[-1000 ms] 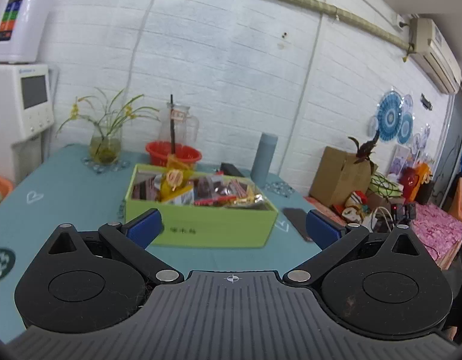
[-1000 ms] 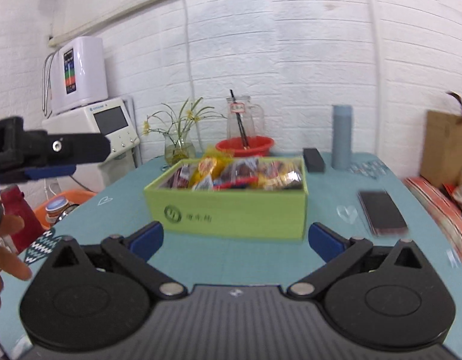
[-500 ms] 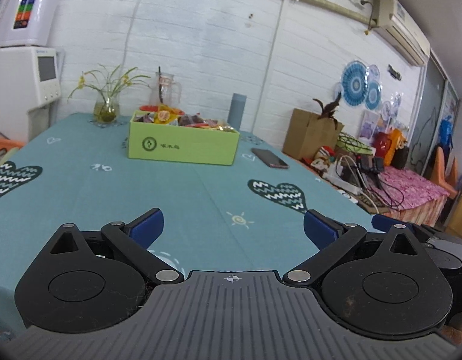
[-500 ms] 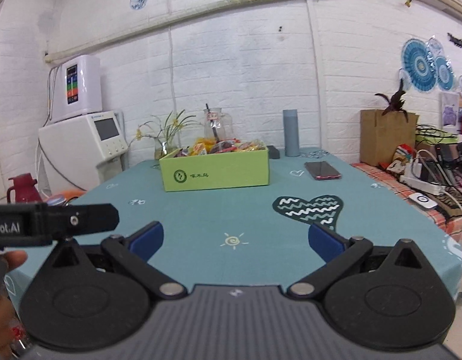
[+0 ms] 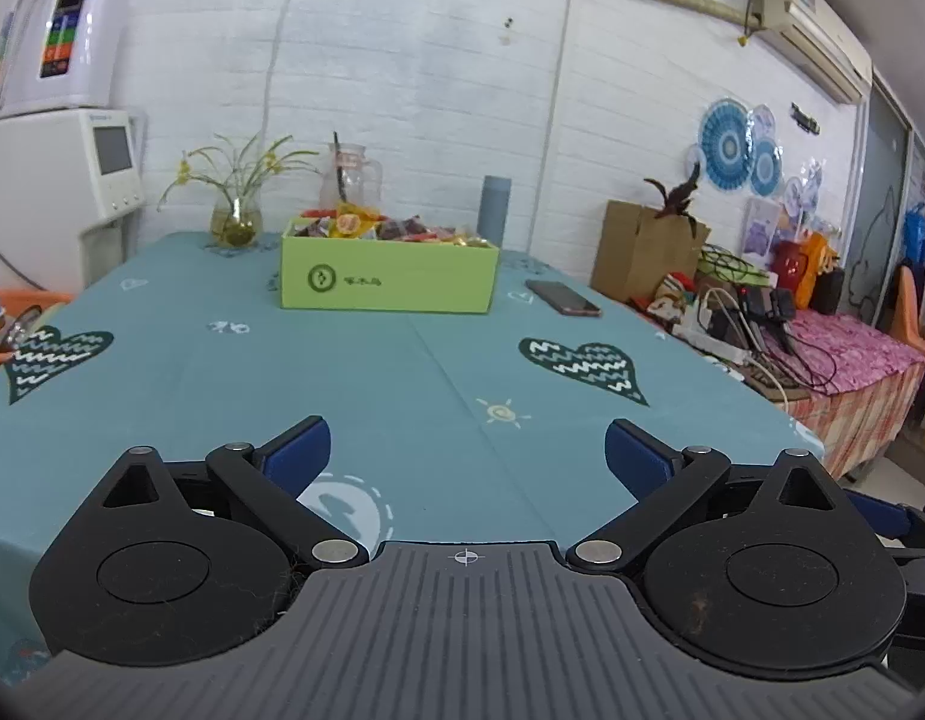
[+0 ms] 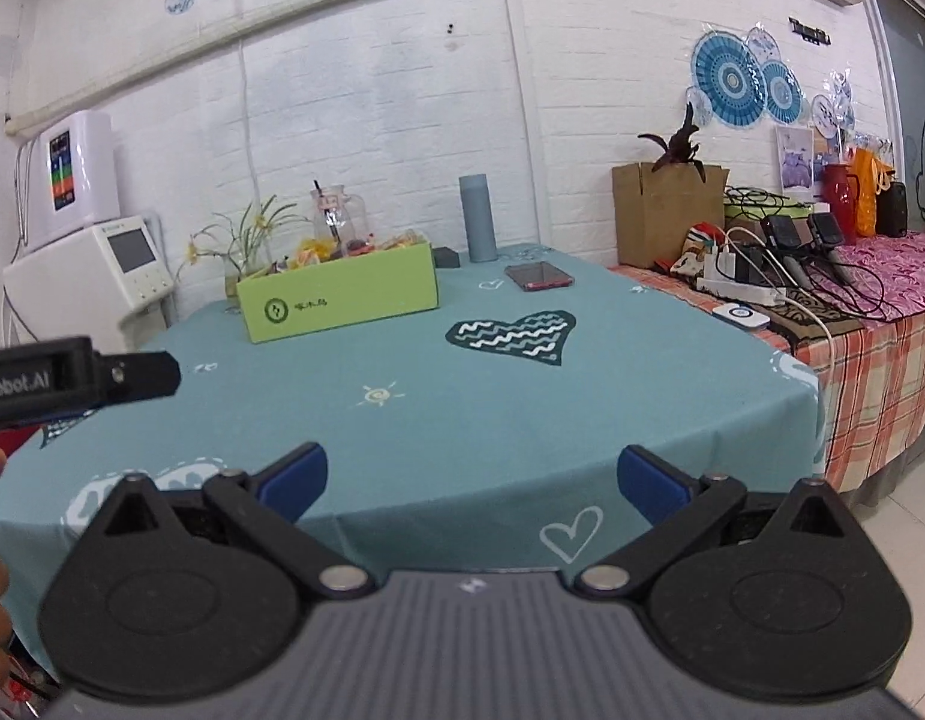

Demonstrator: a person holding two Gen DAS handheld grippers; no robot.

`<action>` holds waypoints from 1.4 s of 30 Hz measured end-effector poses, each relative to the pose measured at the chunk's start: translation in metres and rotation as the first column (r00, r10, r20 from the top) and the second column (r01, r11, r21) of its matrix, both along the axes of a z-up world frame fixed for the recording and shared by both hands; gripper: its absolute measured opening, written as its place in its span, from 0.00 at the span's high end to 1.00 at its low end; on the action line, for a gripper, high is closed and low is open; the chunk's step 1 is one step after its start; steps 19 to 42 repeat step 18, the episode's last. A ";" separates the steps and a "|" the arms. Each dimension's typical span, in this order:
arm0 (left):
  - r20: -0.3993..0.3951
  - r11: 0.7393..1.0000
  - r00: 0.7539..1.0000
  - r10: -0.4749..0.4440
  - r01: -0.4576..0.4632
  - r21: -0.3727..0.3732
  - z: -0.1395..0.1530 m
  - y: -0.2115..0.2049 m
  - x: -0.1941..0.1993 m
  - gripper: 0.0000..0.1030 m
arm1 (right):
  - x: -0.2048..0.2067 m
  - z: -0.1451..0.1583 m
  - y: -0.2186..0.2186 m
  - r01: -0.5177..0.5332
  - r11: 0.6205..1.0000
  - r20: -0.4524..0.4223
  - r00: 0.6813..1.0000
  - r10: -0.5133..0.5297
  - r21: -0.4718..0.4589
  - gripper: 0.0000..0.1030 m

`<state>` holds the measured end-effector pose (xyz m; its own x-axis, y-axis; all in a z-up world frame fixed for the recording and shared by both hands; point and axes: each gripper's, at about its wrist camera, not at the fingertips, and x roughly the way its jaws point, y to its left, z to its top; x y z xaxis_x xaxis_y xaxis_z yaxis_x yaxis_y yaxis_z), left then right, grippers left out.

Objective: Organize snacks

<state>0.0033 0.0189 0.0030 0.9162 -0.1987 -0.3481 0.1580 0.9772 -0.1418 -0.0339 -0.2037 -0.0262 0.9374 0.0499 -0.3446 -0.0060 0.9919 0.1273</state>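
snack box [image 5: 389,281] far ahead — jaws empty, apart

Matt teal cloth [image 5: 438,360] covers the table, creased down the middle. The green box [image 5: 389,282] looks like smooth matt cardboard, with glossy snack wrappers [image 5: 396,229] inside. Far left, a clear glass vase [image 5: 236,222]; right, a glossy phone [image 5: 562,297].

Each black gripper, left gripper [image 5: 467,450] and right gripper [image 6: 471,475], has blue pads [image 5: 297,453], silver pivot screws, round housings and a ribbed grey body.
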 end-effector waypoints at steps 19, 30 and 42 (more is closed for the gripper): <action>-0.011 1.000 1.000 -0.002 0.002 0.011 -0.008 0.000 0.003 0.24 | 0.002 -0.006 0.001 -0.018 1.000 -0.013 1.000 0.018 -0.008 0.00; -0.011 1.000 1.000 -0.002 0.002 0.011 -0.008 0.000 0.003 0.24 | 0.002 -0.006 0.001 -0.018 1.000 -0.013 1.000 0.018 -0.008 0.00; -0.011 1.000 1.000 -0.002 0.002 0.011 -0.008 0.000 0.003 0.24 | 0.002 -0.006 0.001 -0.018 1.000 -0.013 1.000 0.018 -0.008 0.00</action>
